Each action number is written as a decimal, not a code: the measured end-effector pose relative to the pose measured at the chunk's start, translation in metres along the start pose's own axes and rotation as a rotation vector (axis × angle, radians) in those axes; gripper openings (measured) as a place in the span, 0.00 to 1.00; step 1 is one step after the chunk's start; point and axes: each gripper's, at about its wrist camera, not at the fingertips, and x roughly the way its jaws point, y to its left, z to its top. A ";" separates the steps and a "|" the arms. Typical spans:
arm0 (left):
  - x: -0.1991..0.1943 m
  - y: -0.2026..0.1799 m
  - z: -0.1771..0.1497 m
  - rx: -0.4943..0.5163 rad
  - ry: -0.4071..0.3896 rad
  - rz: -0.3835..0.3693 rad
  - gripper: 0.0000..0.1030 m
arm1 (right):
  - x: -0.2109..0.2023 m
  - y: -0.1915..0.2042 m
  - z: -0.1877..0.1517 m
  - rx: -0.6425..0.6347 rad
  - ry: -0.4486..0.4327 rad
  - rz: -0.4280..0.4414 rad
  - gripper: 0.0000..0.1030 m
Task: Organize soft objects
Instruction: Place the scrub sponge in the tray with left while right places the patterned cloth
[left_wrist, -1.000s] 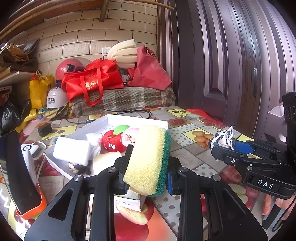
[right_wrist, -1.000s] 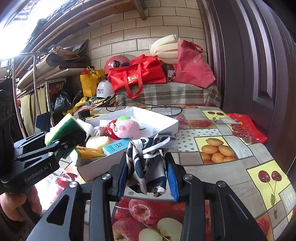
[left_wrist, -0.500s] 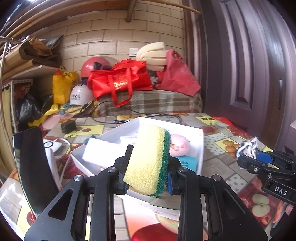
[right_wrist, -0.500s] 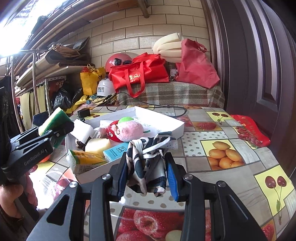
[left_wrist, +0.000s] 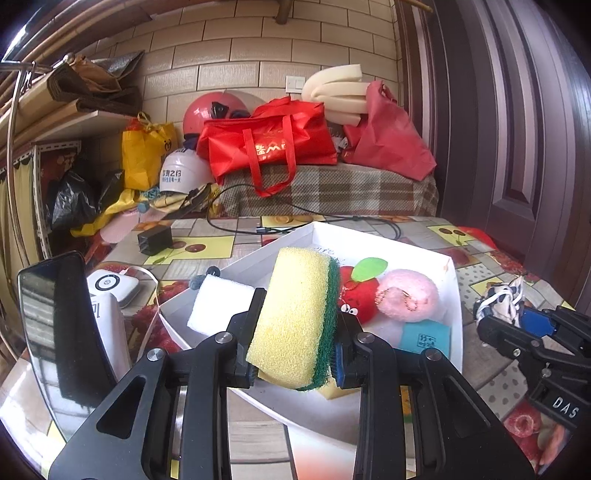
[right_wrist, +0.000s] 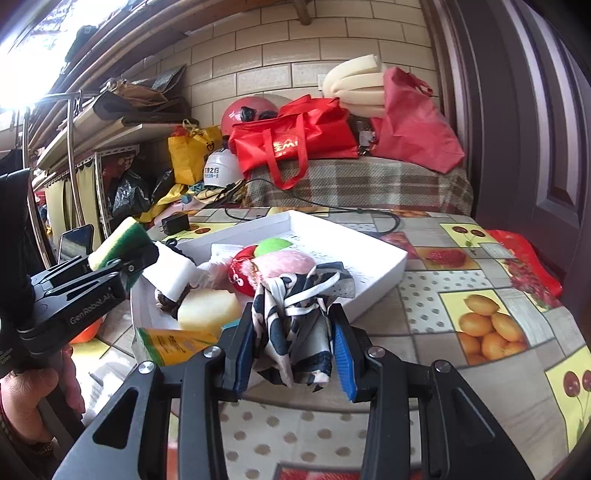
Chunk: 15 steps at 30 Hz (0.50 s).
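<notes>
Both grippers have swung sideways since a second ago. Left gripper (left_wrist: 295, 347) stays clamped on the yellow-and-green rectangular sponge (left_wrist: 295, 317) over the shallow white cardboard tray (left_wrist: 456, 291); right gripper (right_wrist: 291, 350) still pinches the crumpled black-and-white patterned cloth (right_wrist: 295, 317) just beside it.

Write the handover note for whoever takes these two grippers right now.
Left gripper: shut on the yellow-green sponge, held above the near side of the white tray.
Right gripper: shut on the black-and-white cloth, over the table just outside the tray's near edge.
Already in the tray: white foam block, red apple plush, pink pompom, round yellow sponge.
Done: both items picked up.
Left: probably set the sponge, then the cloth, into the tray's free space.
</notes>
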 end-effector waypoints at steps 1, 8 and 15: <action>0.003 0.001 0.001 -0.004 0.006 -0.002 0.28 | 0.005 0.003 0.002 -0.004 0.005 0.003 0.38; 0.018 0.004 0.006 -0.010 0.022 0.002 0.28 | 0.034 0.017 0.013 -0.032 0.030 -0.009 0.38; 0.041 0.008 0.013 -0.015 0.051 0.024 0.28 | 0.056 0.019 0.021 -0.038 0.065 -0.009 0.38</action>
